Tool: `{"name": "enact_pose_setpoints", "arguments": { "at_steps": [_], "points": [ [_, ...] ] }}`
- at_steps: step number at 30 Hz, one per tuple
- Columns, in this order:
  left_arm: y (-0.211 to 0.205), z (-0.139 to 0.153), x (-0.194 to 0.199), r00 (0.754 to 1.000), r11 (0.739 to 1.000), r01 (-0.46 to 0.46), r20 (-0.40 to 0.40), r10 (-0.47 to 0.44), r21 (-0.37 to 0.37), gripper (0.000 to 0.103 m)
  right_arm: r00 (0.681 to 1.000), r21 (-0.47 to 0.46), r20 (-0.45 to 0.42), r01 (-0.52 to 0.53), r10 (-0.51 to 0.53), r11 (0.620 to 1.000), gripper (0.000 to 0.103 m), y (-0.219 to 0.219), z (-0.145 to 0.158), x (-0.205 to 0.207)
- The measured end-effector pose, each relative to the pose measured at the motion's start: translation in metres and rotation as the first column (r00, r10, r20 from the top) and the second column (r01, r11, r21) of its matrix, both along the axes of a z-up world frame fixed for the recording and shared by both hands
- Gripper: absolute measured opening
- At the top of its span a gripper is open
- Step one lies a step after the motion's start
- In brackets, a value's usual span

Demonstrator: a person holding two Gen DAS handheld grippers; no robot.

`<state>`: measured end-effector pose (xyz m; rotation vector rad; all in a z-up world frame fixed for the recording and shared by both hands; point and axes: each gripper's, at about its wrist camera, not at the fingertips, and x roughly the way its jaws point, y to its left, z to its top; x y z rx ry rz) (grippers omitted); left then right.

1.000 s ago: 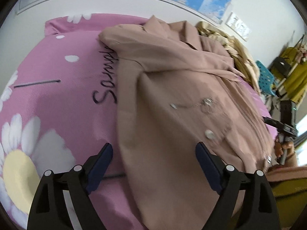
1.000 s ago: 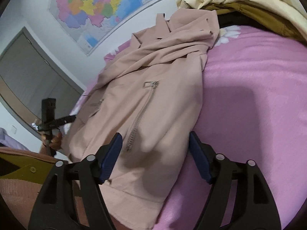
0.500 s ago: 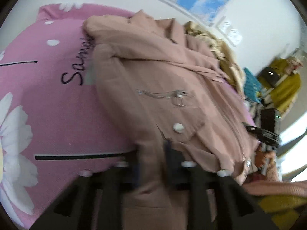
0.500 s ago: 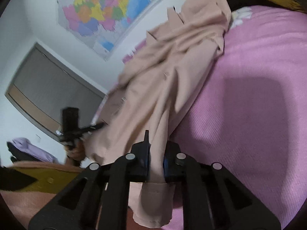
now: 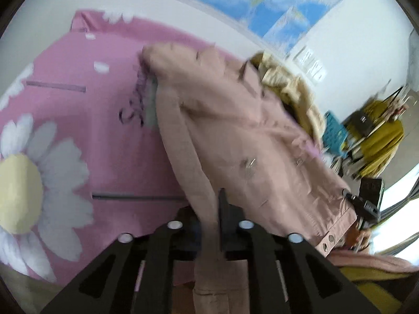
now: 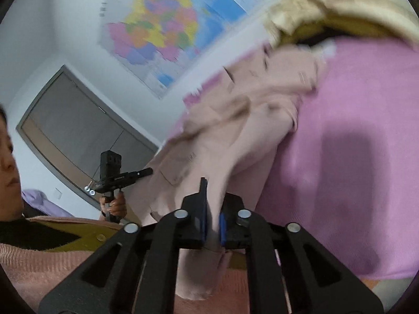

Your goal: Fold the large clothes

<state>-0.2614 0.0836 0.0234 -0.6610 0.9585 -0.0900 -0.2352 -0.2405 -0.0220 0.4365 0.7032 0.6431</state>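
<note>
Pink jacket [image 5: 230, 130] in both tools

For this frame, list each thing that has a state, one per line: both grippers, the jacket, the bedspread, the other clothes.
left gripper: jaws shut on the jacket hem.
right gripper: jaws shut on the jacket hem.
pink jacket: hem end lifted, collar end on the bed, creased.
pink bedspread: spread flat.
yellow clothes: heaped, unfolded.

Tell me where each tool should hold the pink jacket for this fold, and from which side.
Hold the pink jacket by its bottom hem, one tool near each lower corner, coming in from the near edge of the pink bedspread. The hem hangs toward the person while the collar lies far away. Both the left tool and right tool are already shut there.
</note>
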Motion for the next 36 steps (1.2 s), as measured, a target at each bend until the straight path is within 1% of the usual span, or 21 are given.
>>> {"name": "enact_pose_setpoints", "arguments": {
  "at_steps": [1, 2, 3, 4, 5, 7, 8, 11, 12, 13, 14, 15, 16, 17, 19, 22, 25, 30, 32, 34, 36],
  "points": [
    [-0.001, -0.007, 0.000, 1.000, 1.000, 0.006, -0.016, -0.006, 0.004, 0.020, 1.000, -0.012, -0.019, 0.021, -0.021, 1.000, 0.013, -0.003, -0.006, 0.003],
    [-0.002, -0.015, 0.002, 0.999, 1.000, 0.012, -0.048, -0.011, 0.006, 0.033, 0.999, -0.025, -0.041, 0.029, -0.030, 0.999, 0.014, -0.005, -0.013, 0.005],
    [-0.004, -0.019, 0.003, 0.998, 1.000, 0.016, -0.063, -0.016, 0.004, 0.040, 0.998, -0.029, -0.049, 0.028, -0.029, 0.999, 0.017, -0.006, -0.016, 0.006],
    [-0.005, -0.023, 0.002, 0.998, 1.000, 0.022, -0.061, -0.022, 0.000, 0.042, 0.998, -0.025, -0.056, 0.030, -0.032, 0.999, 0.027, -0.007, -0.019, 0.005],
    [-0.007, -0.021, 0.001, 0.998, 0.999, 0.037, -0.045, -0.037, 0.004, 0.048, 0.998, -0.019, -0.062, 0.025, -0.027, 1.000, 0.038, -0.009, -0.022, 0.005],
    [-0.010, -0.020, 0.000, 0.997, 0.998, 0.064, -0.044, -0.063, 0.017, 0.054, 0.998, -0.028, -0.069, 0.012, -0.014, 1.000, 0.047, -0.008, -0.025, 0.003],
    [-0.013, -0.019, 0.000, 0.996, 0.996, 0.087, -0.039, -0.086, 0.021, 0.060, 0.997, -0.023, -0.078, -0.001, -0.001, 1.000, 0.048, -0.006, -0.028, 0.002],
    [-0.018, -0.019, 0.003, 0.993, 0.993, 0.116, -0.040, -0.115, 0.026, 0.061, 0.993, -0.026, -0.113, -0.042, 0.039, 0.999, 0.048, 0.004, -0.039, 0.003],
    [-0.019, -0.020, 0.004, 0.992, 0.992, 0.123, -0.037, -0.122, 0.012, 0.054, 0.992, -0.021, -0.114, -0.049, 0.047, 0.999, 0.048, 0.006, -0.040, 0.002],
    [-0.019, -0.021, 0.005, 0.991, 0.991, 0.130, -0.034, -0.131, -0.019, 0.043, 0.992, -0.005, -0.110, -0.058, 0.057, 0.998, 0.045, 0.007, -0.041, 0.002],
    [-0.020, -0.023, 0.006, 0.991, 0.991, 0.127, -0.040, -0.129, -0.036, 0.022, 0.992, 0.024, -0.102, -0.073, 0.075, 0.997, 0.028, 0.009, -0.040, 0.002],
    [-0.020, -0.026, 0.008, 0.992, 0.992, 0.114, -0.053, -0.117, -0.046, 0.012, 0.992, 0.039, -0.096, -0.079, 0.083, 0.996, 0.017, 0.012, -0.037, 0.004],
    [-0.019, -0.026, 0.008, 0.993, 0.994, 0.102, -0.059, -0.105, -0.050, 0.009, 0.993, 0.054, -0.086, -0.081, 0.085, 0.995, 0.009, 0.012, -0.033, 0.003],
    [-0.016, -0.025, 0.009, 0.994, 0.994, 0.087, -0.058, -0.090, -0.064, 0.005, 0.994, 0.076, -0.064, -0.086, 0.091, 0.993, 0.008, 0.013, -0.026, 0.003],
    [-0.007, -0.016, 0.008, 0.998, 0.990, 0.060, -0.008, -0.061, -0.125, 0.004, 0.995, 0.091, -0.028, -0.095, 0.098, 0.991, 0.007, 0.014, -0.013, 0.001],
    [0.000, 0.004, 0.009, 0.999, 0.990, 0.031, 0.048, -0.025, -0.137, 0.003, 0.994, 0.113, 0.045, -0.105, 0.101, 0.988, 0.007, 0.015, 0.014, 0.004],
    [0.011, 0.021, 0.016, 0.996, 0.986, 0.007, 0.091, 0.008, -0.165, 0.003, 0.993, 0.151, 0.095, -0.084, 0.070, 0.985, 0.007, 0.009, 0.039, 0.015],
    [0.039, 0.047, 0.042, 0.991, 0.981, -0.040, 0.122, 0.064, -0.191, 0.003, 0.993, 0.237, 0.117, -0.047, 0.019, 0.970, 0.007, -0.001, 0.072, 0.052],
    [0.049, 0.057, 0.051, 0.989, 0.981, -0.046, 0.127, 0.071, -0.191, 0.003, 0.995, 0.254, 0.104, -0.017, -0.010, 0.967, 0.007, -0.007, 0.080, 0.069],
    [0.057, 0.069, 0.068, 0.988, 0.986, -0.049, 0.138, 0.071, -0.159, 0.003, 0.995, 0.276, 0.097, 0.004, -0.031, 0.961, 0.007, -0.012, 0.089, 0.090],
    [0.066, 0.076, 0.087, 0.989, 0.988, -0.058, 0.129, 0.077, -0.141, 0.003, 0.995, 0.299, 0.086, 0.014, -0.041, 0.954, 0.007, -0.017, 0.095, 0.113]
  ]
}}
